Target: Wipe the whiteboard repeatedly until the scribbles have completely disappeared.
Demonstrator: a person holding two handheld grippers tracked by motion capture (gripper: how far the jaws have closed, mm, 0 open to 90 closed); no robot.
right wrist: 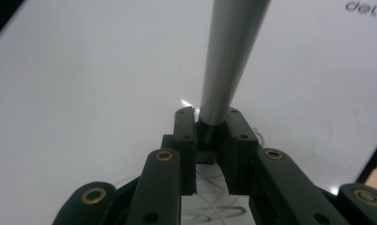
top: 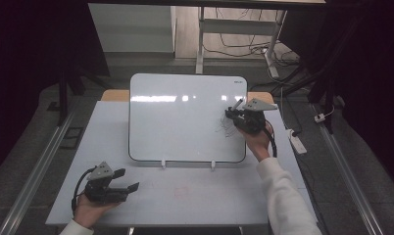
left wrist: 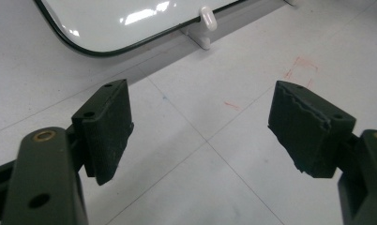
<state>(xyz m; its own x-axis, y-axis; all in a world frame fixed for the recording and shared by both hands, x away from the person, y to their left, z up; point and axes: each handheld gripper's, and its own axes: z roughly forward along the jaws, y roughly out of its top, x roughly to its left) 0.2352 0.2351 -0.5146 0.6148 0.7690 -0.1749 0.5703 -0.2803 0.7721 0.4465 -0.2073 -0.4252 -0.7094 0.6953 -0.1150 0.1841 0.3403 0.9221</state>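
White table (top: 195, 196) with faint red marks (left wrist: 301, 70); cables (top: 244, 46), perhaps a power strip (top: 297, 142).

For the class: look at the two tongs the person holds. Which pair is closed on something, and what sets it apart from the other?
The right tongs, over the whiteboard, are clamped on a grey marker. The left tongs stand wide open above the table, with nothing between them.

You held a silver-grey tapered marker (right wrist: 233, 56) over the glossy white board with its thin dark rim (top: 185, 117), dark scribbles at its right; faint red smudges marked the pale table (left wrist: 252, 178).
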